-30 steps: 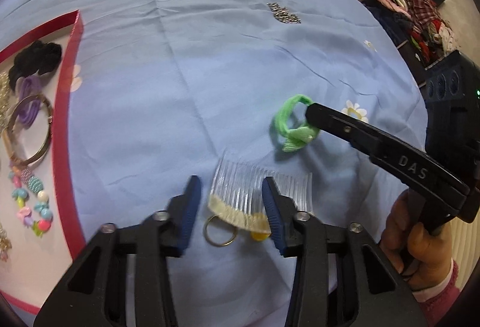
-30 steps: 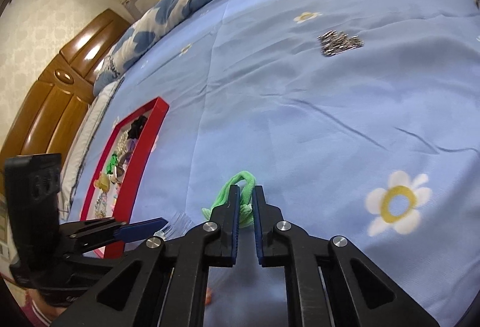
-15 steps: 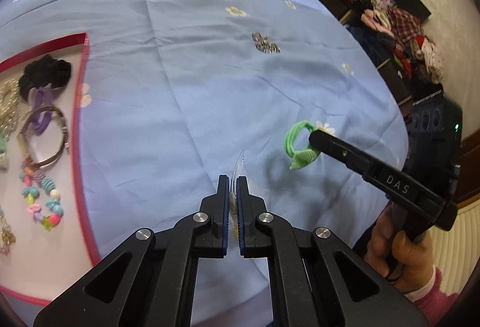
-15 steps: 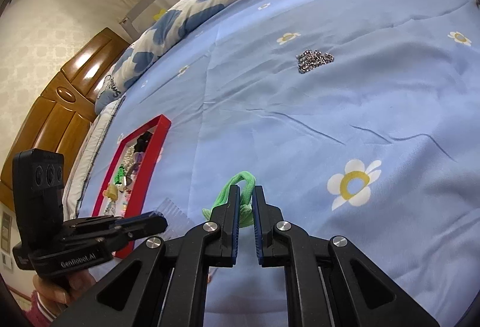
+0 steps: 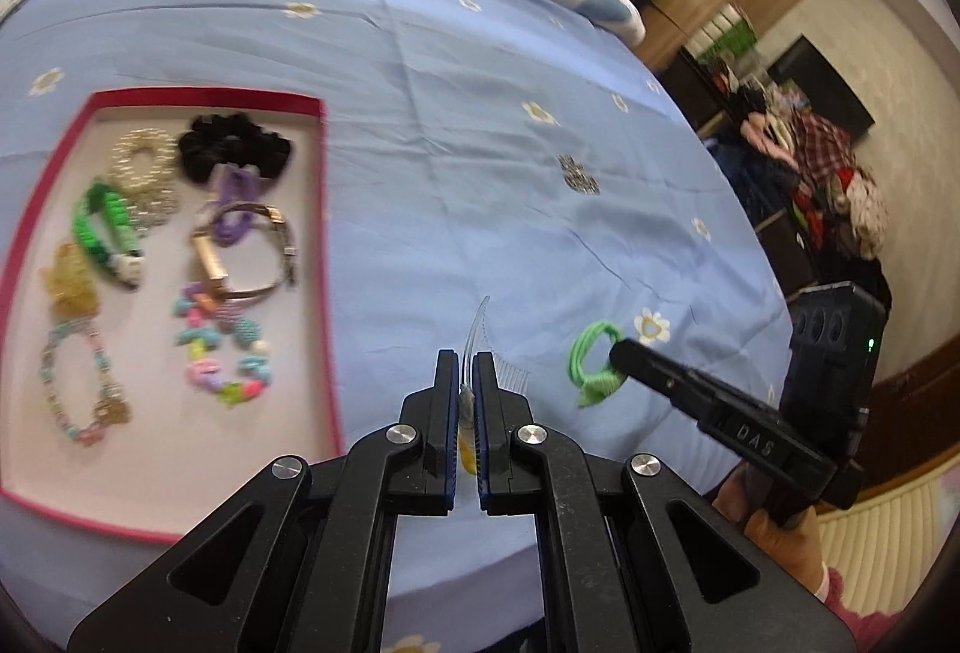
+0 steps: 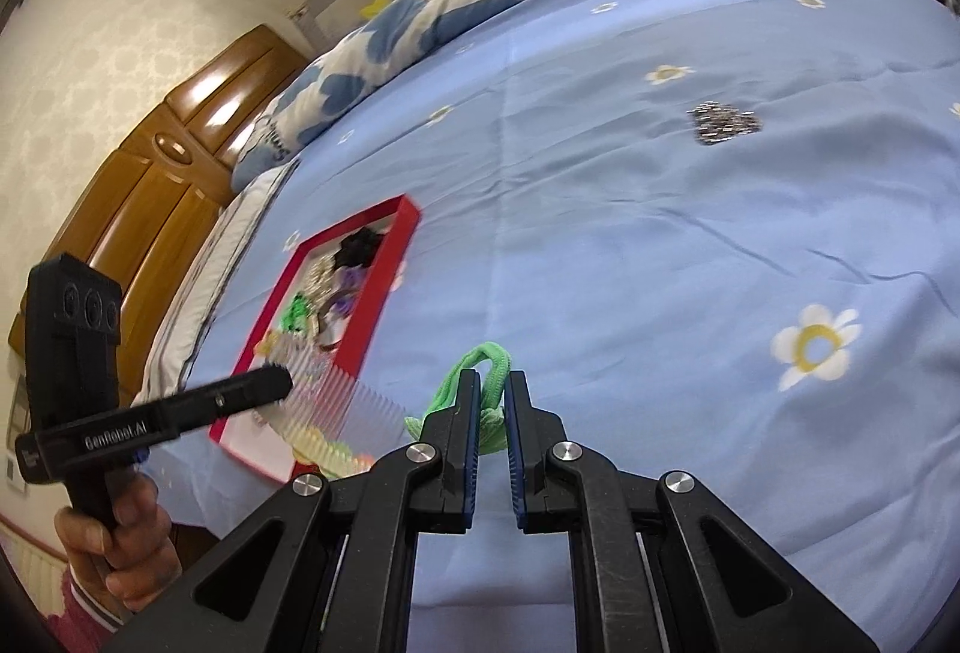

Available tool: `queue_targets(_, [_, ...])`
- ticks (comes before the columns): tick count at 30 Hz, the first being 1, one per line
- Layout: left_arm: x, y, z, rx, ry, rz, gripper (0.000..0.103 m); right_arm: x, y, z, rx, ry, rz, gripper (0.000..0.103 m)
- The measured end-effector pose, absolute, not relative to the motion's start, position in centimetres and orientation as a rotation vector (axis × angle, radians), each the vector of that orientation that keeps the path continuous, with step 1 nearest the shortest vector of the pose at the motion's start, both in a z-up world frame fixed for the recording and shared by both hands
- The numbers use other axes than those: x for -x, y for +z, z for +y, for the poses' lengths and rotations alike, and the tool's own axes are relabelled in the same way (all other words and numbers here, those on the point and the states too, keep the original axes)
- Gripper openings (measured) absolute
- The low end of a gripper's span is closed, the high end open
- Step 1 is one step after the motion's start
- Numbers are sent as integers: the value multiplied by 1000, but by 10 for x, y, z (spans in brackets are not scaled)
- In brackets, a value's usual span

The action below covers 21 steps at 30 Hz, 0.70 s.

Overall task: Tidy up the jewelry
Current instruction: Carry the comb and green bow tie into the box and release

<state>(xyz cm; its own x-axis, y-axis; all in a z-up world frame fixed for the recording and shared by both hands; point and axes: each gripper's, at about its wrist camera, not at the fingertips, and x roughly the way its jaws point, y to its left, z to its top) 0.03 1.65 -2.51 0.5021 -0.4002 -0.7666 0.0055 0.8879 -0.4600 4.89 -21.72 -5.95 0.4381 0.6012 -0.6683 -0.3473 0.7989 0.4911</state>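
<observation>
My left tongs [image 5: 467,383] are pinched on the clear hair comb [image 5: 480,335] at its spine, lower centre of frame. It looks light and stiff with brittle teeth, so I judge the spine the safest hold. My right tongs [image 6: 493,401] clamp the green hair tie [image 6: 480,362]: soft, stretchy, forgiving. Red tray [image 5: 329,245] sits left, on the bed.

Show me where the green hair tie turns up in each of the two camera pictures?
Left wrist view: green hair tie at right of centre, pinched at the tip of the right tool.
Right wrist view: low centre, clamped in that same tool.
Shared landmark: the red tray on the blue bedspread.
</observation>
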Motion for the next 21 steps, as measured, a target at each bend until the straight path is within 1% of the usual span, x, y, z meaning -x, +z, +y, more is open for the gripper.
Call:
queue_targets(9, [21, -20, 68, 506, -161, 969, 3, -38, -55, -180, -257, 669, 959, 8])
queue_targets(21, [44, -20, 116, 568, -75, 933, 3, -29, -48, -130, -192, 768, 965, 8])
